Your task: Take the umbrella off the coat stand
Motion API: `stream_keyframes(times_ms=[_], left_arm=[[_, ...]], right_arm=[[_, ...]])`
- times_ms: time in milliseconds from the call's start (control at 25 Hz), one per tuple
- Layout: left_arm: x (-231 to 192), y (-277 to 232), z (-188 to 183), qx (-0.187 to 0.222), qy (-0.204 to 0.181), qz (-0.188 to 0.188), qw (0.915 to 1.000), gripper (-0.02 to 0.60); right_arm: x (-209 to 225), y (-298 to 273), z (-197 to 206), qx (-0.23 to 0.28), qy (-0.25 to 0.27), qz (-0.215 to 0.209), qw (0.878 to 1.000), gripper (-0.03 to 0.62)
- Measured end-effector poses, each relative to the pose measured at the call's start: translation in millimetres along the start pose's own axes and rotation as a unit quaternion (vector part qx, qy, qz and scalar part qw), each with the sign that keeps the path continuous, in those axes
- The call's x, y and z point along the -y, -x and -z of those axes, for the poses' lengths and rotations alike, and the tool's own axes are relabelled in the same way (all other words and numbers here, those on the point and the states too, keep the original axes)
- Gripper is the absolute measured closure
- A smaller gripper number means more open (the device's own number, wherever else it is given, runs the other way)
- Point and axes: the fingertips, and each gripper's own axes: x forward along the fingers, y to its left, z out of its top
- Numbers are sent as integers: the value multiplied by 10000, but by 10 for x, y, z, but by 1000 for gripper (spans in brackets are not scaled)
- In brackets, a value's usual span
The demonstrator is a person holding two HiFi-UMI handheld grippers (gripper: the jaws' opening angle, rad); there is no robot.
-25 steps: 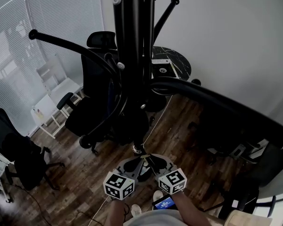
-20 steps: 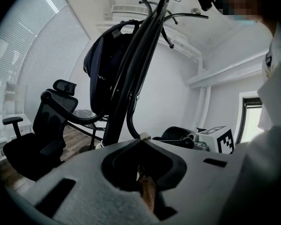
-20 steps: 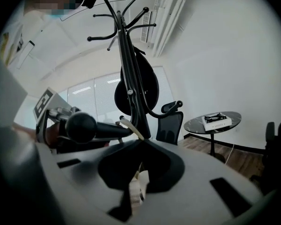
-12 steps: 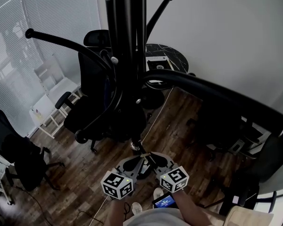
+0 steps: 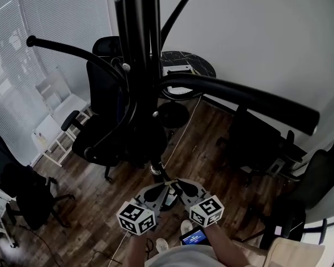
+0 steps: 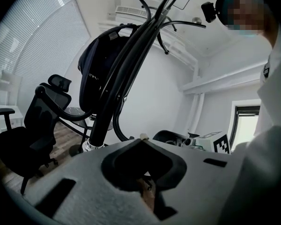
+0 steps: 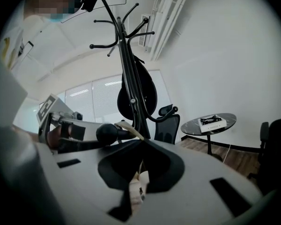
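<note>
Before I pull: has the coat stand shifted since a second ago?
No: the view itself panned; the coat stand keeps its place against the round table.

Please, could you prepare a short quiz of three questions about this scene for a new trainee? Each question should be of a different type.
1. True or false: the umbrella hangs on the coat stand.
2. What lies on the round table? A) a flat box B) a mug C) a laptop
3. Fill in: the office chair beside the stand is ___ in colour.
Key: 1 true; 2 A; 3 black.
</note>
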Motion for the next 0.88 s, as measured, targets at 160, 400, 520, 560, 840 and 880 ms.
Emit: stream_keyframes(times_ms=[160, 400, 520, 560, 840, 880], left_arm=[[46, 9, -7, -7, -26, 69, 10000, 563], [104, 12, 4, -40, -20, 206, 9998, 563], [139, 15, 18, -78, -35, 295, 9995, 563], [152, 18, 19, -82, -44, 326, 9994, 563], [258, 31, 14, -91, -78, 544, 9984, 563], [279, 30, 16, -96, -83, 583, 9982, 563]], right_arm=[[-16, 41, -9, 20, 25, 42, 10000, 579], [-33, 103, -11, 32, 77, 106, 9999, 579], [-38, 146, -5, 42, 84, 170, 9998, 579], [-41, 160, -6, 53, 88, 194, 9998, 579], [-59, 263, -37, 108, 134, 374, 9992, 579], [-59, 281, -41, 119, 139, 409, 9990, 579]])
